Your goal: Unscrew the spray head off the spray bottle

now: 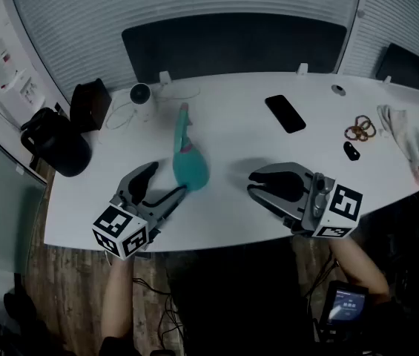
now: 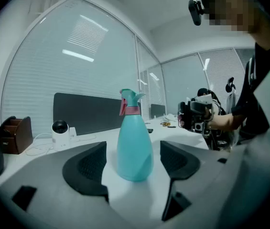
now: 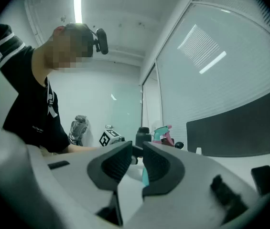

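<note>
Spray bottle [image 1: 190, 162] upright on counter [image 1: 239, 139], framed by left tongs [image 1: 167, 182]: spread, not pressing, apparently lined up to steady body. Right tongs [image 1: 253, 185] closed, empty, apart. Spray head [image 2: 131, 99] still on.

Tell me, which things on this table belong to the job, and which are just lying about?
Part of the job:
- spray bottle
- its spray head
- left gripper, jaws open either side of the bottle
- right gripper, shut and empty

Just lying about:
- phone
- small white camera
- rings
- black jug
- dark box
</note>
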